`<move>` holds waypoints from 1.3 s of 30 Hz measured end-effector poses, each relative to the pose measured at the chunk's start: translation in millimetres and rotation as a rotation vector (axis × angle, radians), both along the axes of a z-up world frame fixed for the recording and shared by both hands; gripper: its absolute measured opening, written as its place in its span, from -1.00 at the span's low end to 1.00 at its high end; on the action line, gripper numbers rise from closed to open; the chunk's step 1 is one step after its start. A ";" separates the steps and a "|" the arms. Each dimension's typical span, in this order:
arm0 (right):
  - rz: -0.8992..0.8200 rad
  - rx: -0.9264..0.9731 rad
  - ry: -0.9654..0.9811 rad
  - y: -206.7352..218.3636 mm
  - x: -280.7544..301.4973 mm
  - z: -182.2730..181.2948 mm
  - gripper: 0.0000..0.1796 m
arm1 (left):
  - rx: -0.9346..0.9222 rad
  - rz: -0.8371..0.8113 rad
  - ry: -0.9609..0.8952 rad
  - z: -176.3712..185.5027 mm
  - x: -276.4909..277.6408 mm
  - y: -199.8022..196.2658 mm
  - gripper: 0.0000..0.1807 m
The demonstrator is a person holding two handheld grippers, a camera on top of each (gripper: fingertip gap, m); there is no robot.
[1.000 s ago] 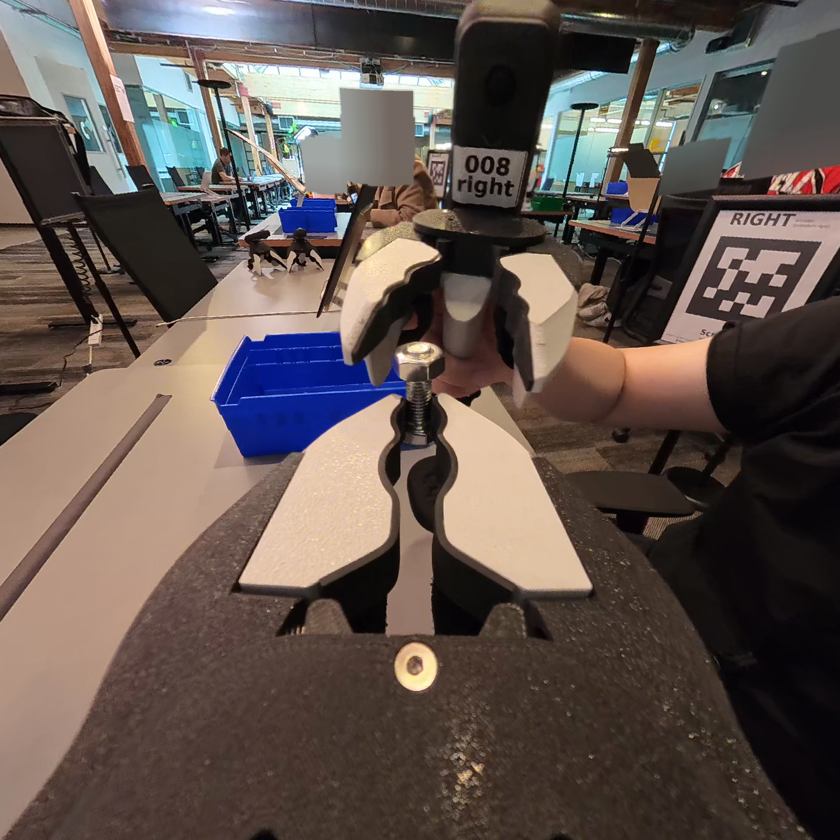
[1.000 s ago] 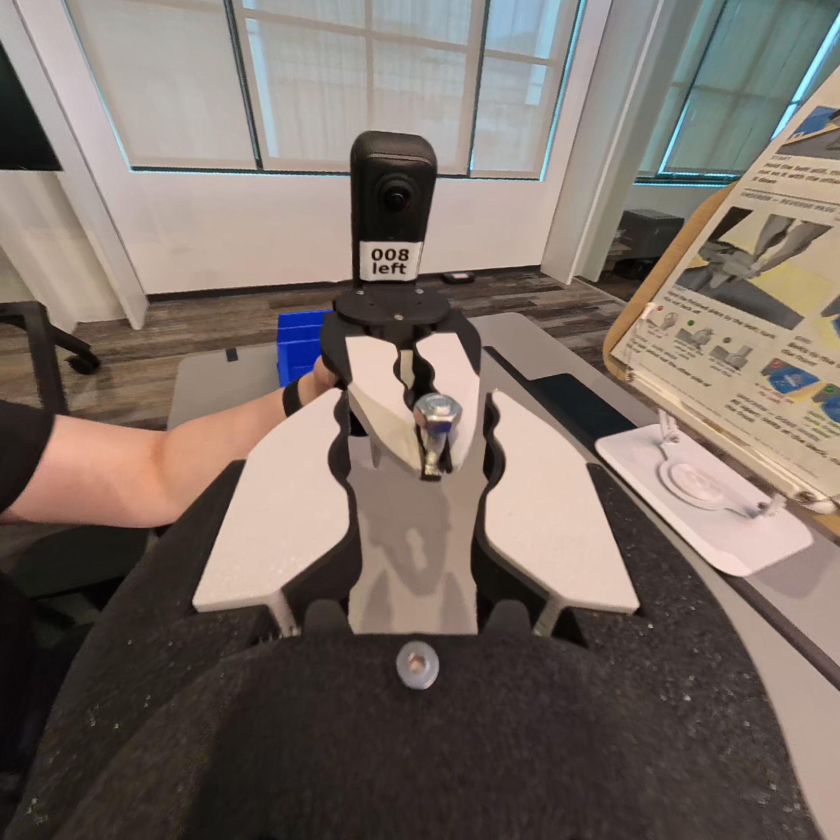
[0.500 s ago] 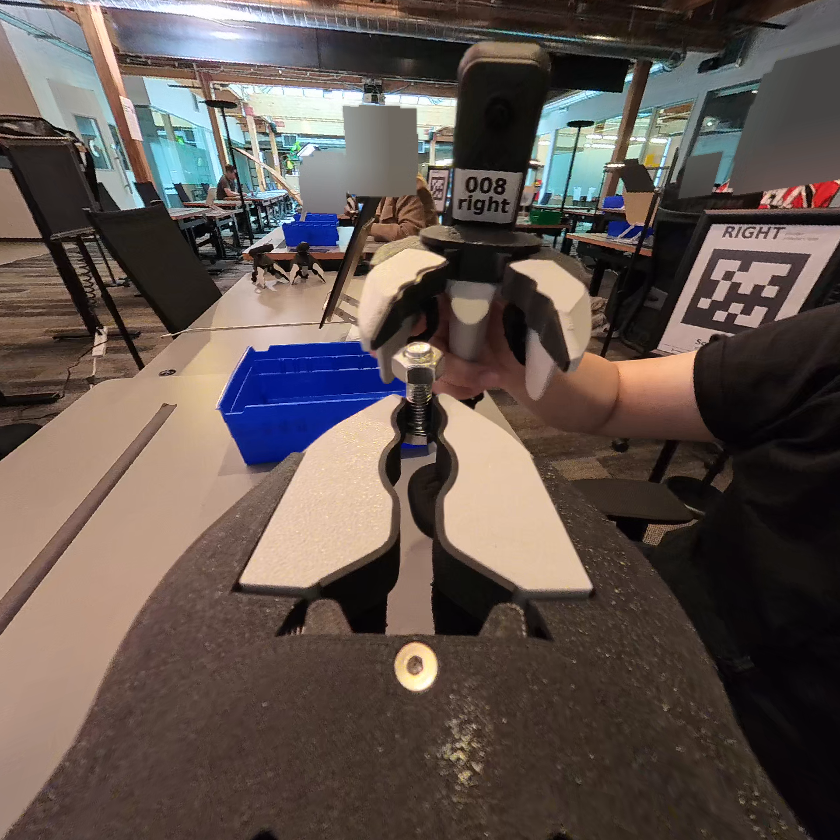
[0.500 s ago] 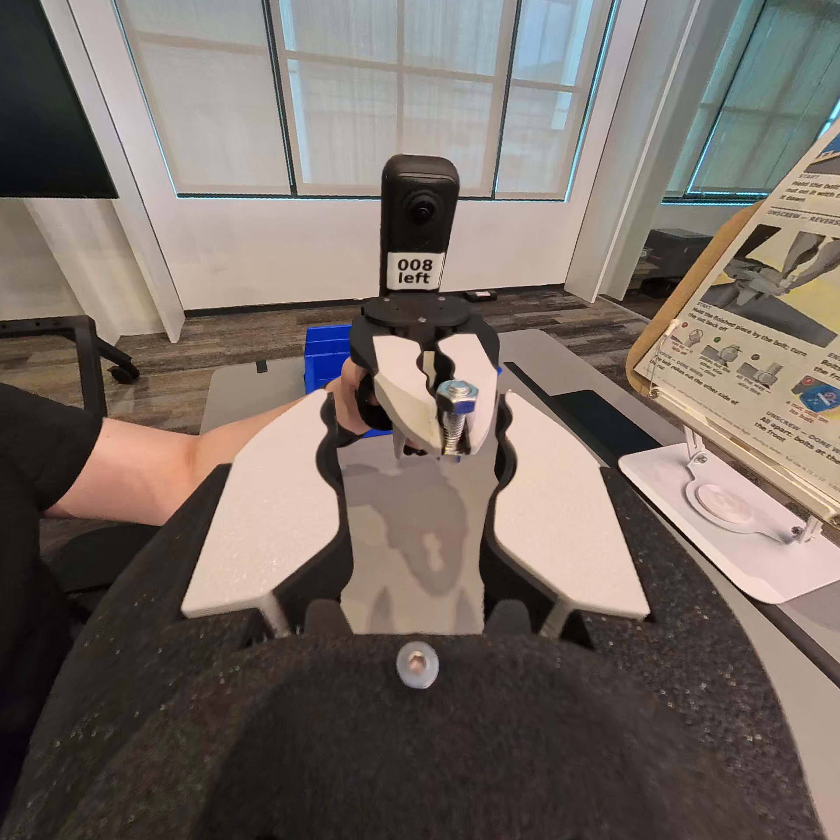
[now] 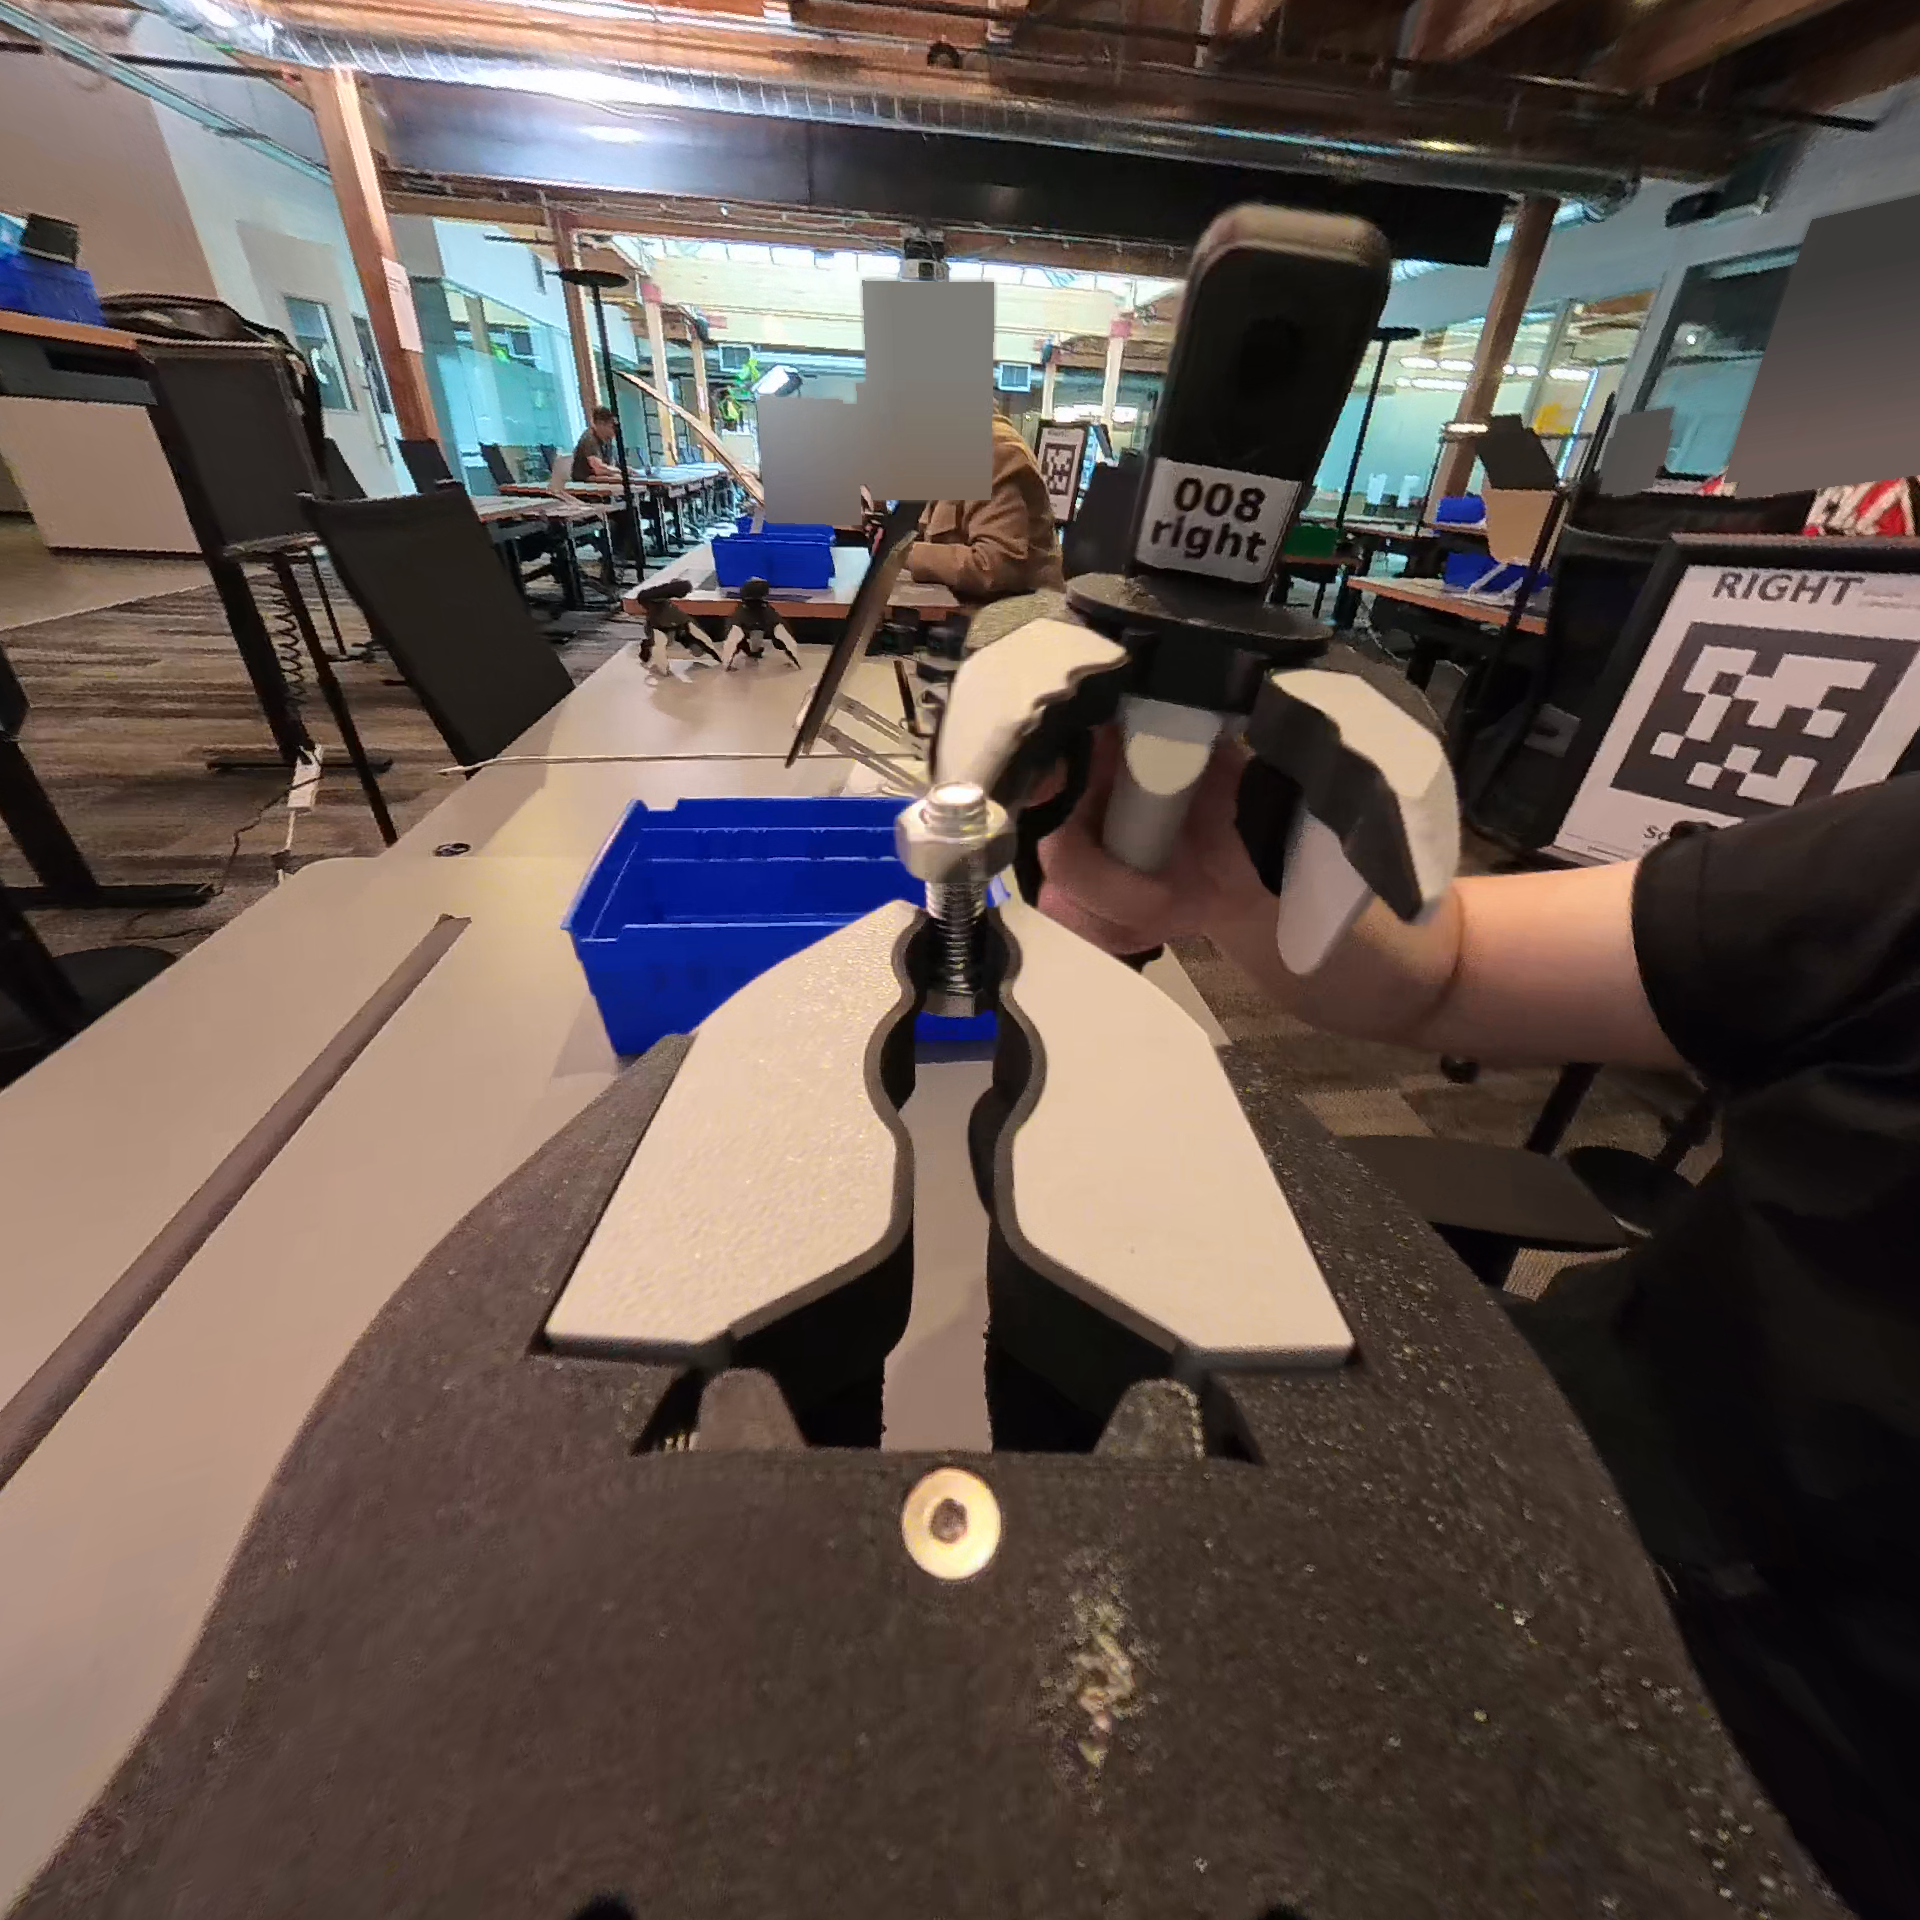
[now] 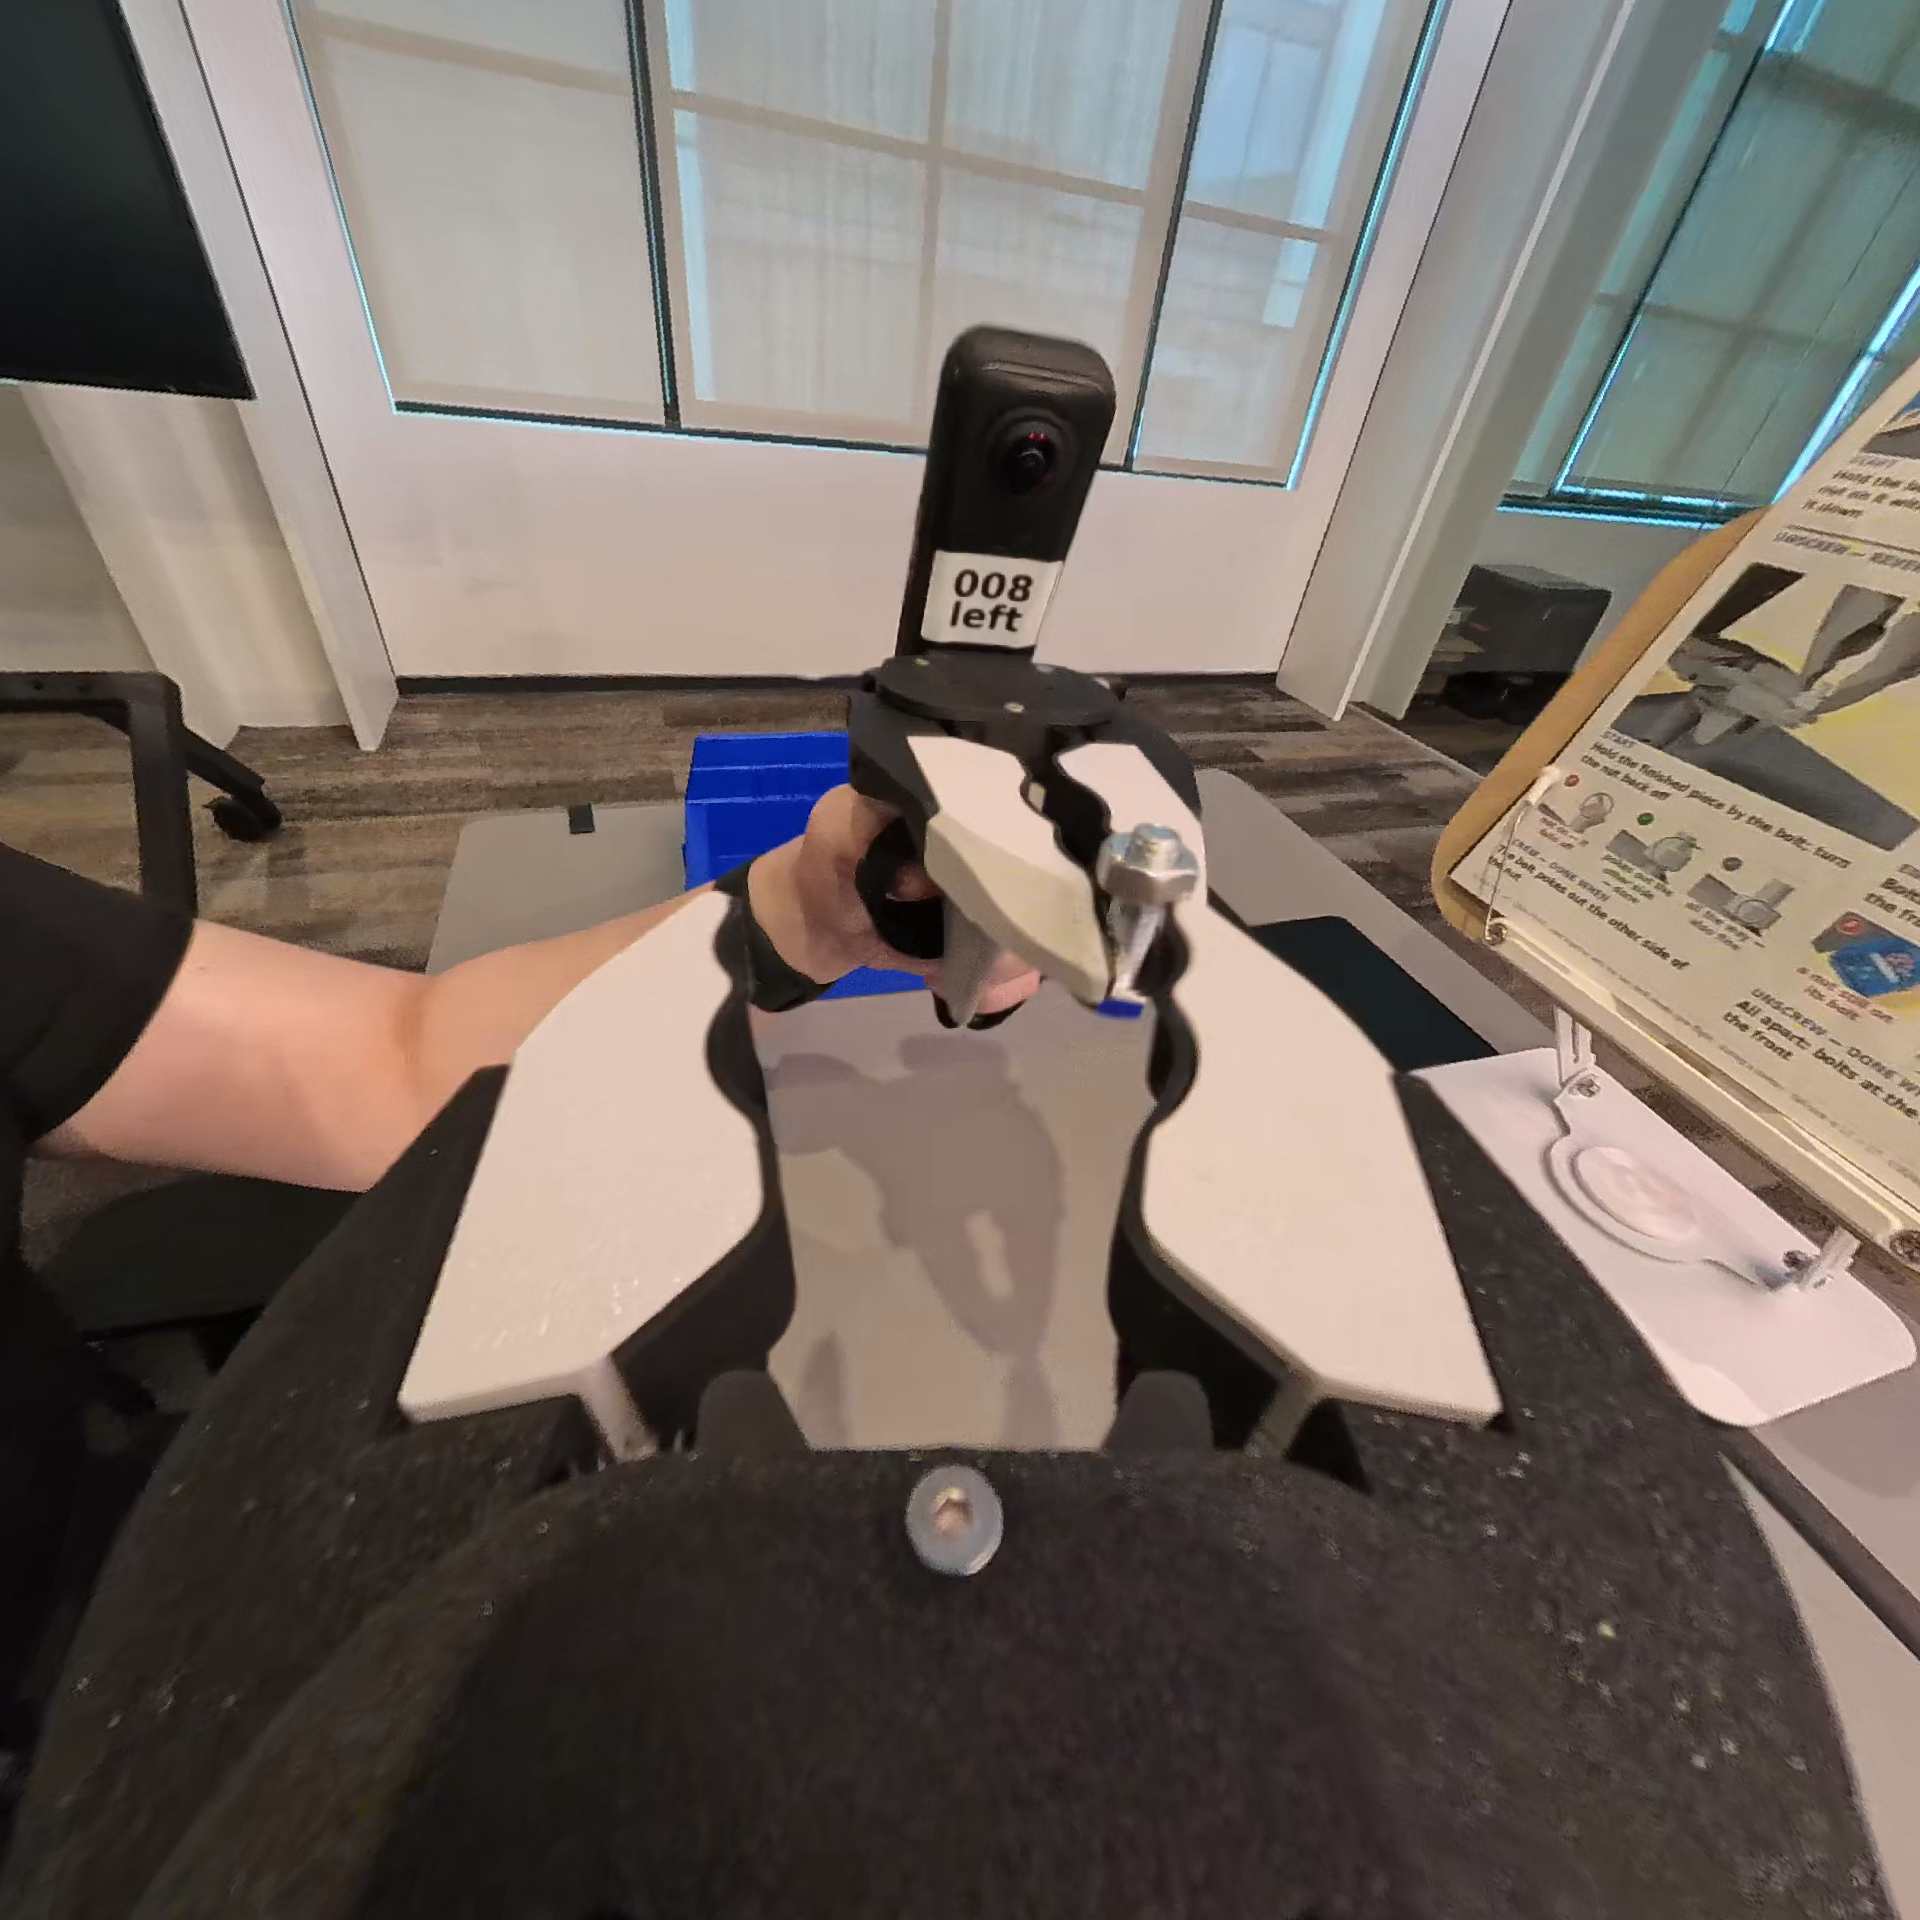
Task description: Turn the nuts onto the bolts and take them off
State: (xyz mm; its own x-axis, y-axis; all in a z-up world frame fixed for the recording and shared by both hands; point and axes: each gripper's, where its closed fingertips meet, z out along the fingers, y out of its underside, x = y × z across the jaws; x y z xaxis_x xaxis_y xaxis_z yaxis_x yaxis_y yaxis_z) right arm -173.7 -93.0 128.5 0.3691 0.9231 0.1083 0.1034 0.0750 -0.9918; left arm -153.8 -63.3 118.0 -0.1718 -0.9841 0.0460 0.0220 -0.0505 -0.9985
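My left gripper (image 5: 956, 940) is shut on a steel bolt (image 5: 951, 935) and holds it upright above the table, threaded end up. A hex nut (image 5: 954, 836) sits at the top of the thread. My right gripper (image 5: 1143, 862) is open and empty, just right of the nut, with one finger close behind it. In the right wrist view my right gripper (image 6: 956, 935) stands wide open. There the left gripper (image 6: 1117, 966) holds the bolt (image 6: 1127, 940) and nut (image 6: 1143, 862) tilted, just ahead of my right finger.
A blue bin (image 5: 727, 904) stands on the grey table (image 5: 260, 1039) behind the bolt; it also shows in the right wrist view (image 6: 758, 800). An instruction board (image 6: 1766, 883) on a white base (image 6: 1662, 1247) stands at the right. A coded sign (image 5: 1766, 707) stands further off.
My right gripper has drawn off to the right of the nut and stays open. In the right wrist view the left gripper with the bolt now sits further right and tilted.
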 end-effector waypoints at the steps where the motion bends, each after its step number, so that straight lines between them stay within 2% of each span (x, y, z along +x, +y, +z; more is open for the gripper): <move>1: -0.003 0.006 0.020 -1.6 3.8 3.0 -0.23 | -0.007 -0.006 -0.007 0.9 -1.9 0.5 -0.90; 5: -0.059 0.038 0.054 8.2 10.7 10.3 -0.22 | -0.007 -0.056 -0.005 0.4 1.6 -9.3 -0.90; 9: -0.022 0.011 0.023 11.9 -4.8 3.7 -0.18 | 0.018 -0.067 0.026 -4.8 11.2 -16.9 -0.90; 11: -0.005 0.010 -0.004 9.5 -10.7 -1.2 -0.18 | 0.016 -0.043 0.033 -6.3 12.3 -12.7 -0.90; 14: -0.032 0.022 -0.026 4.8 -4.9 -3.6 -0.05 | 0.003 0.001 0.028 -5.5 6.6 -1.6 -0.90; 15: -0.030 0.037 -0.025 0.3 0.2 -2.2 -0.14 | -0.006 0.025 0.024 -4.4 4.0 4.0 -0.90; 16: 0.001 0.044 -0.015 -7.9 3.9 0.1 -0.31 | -0.013 0.044 0.023 -4.2 1.8 8.7 -0.90; 19: -0.015 0.028 0.048 -9.6 14.2 10.9 -0.31 | -0.027 0.005 0.011 -3.0 0.3 4.8 -0.90; 23: -0.070 0.009 0.033 10.6 16.5 9.7 -0.35 | 0.005 -0.038 0.024 -5.2 8.5 -8.7 -0.90; 26: -0.070 -0.002 0.000 20.5 14.0 2.0 -0.43 | 0.017 -0.063 0.036 -6.9 11.2 -15.4 -0.90; 30: -0.020 -0.039 -0.002 19.6 12.4 -6.8 -0.63 | 0.019 -0.074 0.040 -7.4 10.3 -16.9 -0.90; 39: -0.005 -0.076 0.049 21.4 10.9 -5.0 -0.73 | 0.029 -0.059 0.044 -7.9 11.9 -15.8 -0.90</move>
